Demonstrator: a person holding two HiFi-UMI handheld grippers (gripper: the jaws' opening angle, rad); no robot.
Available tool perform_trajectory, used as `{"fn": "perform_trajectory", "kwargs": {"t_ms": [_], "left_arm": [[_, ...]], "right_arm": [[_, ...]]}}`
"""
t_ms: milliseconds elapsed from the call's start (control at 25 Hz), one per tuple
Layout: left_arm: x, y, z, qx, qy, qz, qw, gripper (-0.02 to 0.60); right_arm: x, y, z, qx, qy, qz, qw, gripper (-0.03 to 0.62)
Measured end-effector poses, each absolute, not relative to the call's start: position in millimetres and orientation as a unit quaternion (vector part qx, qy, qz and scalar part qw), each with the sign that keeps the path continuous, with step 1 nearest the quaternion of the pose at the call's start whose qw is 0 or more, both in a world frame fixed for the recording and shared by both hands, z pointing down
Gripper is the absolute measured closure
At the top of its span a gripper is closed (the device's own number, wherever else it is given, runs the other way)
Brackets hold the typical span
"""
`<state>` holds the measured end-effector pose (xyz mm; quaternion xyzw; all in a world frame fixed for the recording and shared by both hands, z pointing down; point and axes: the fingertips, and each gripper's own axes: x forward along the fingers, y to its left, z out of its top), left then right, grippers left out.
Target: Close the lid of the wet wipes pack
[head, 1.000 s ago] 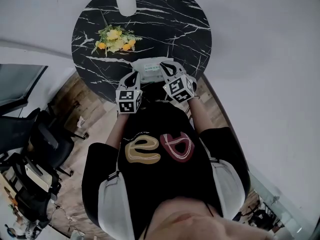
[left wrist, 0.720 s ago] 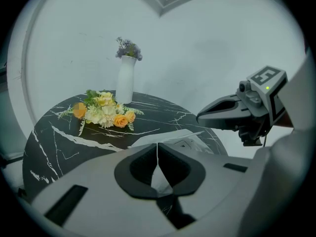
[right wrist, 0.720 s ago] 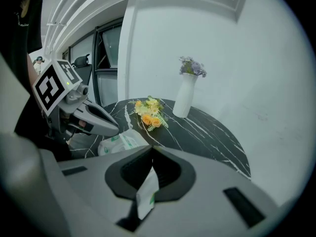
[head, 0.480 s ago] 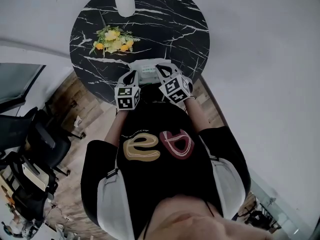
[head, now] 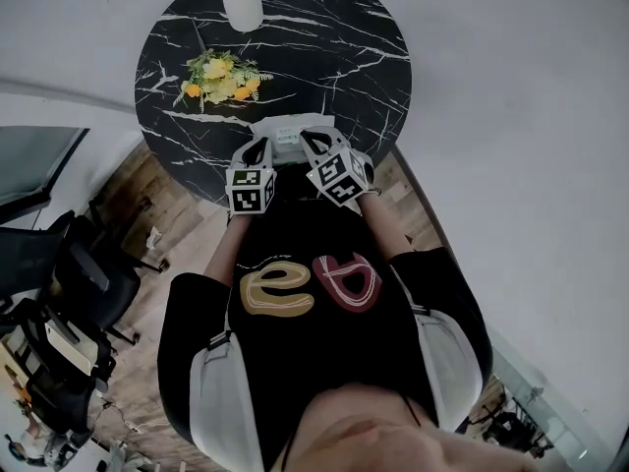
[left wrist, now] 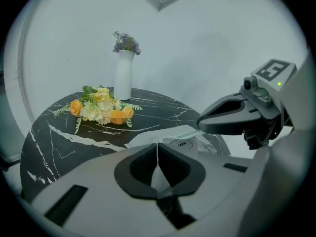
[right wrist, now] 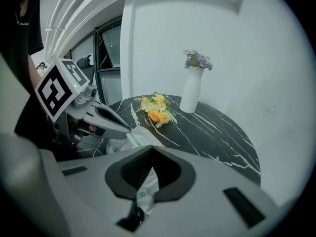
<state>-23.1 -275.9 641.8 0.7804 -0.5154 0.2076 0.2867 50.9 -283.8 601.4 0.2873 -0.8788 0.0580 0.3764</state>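
The white wet wipes pack (head: pixel 287 133) lies at the near edge of the round black marble table (head: pixel 324 57). My left gripper (head: pixel 258 149) is at its left end and my right gripper (head: pixel 313 142) at its right end. In the left gripper view the jaws (left wrist: pixel 158 147) are closed tip to tip, with white pack film (left wrist: pixel 159 180) between the pads. The pack (left wrist: pixel 185 141) shows an "OPEN" label. In the right gripper view the jaws (right wrist: pixel 150 149) are also closed, with green-printed film (right wrist: pixel 143 191) between them. Whether the lid is down I cannot tell.
A white vase (head: pixel 242 3) with purple flowers stands at the table's far edge. A yellow and orange bouquet (head: pixel 221 75) lies at mid-left. Dark office chairs (head: pixel 69 264) stand on the wooden floor to the left. A white wall is behind the table.
The right gripper has shifted a little leftward, closer to the left gripper. The pack stays at the table's near edge between them.
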Motion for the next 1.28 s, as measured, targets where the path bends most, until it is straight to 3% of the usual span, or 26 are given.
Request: {"fn": "perform_trajectory", "kwargs": {"t_ms": [1280], "left_arm": [[-22.4, -275.6, 647.4, 0.771, -0.525, 0.212, 0.293, 0.560]], "right_arm": [[44.5, -265.0, 625.2, 0.261, -0.876, 0.086, 0.396, 0.582]]}}
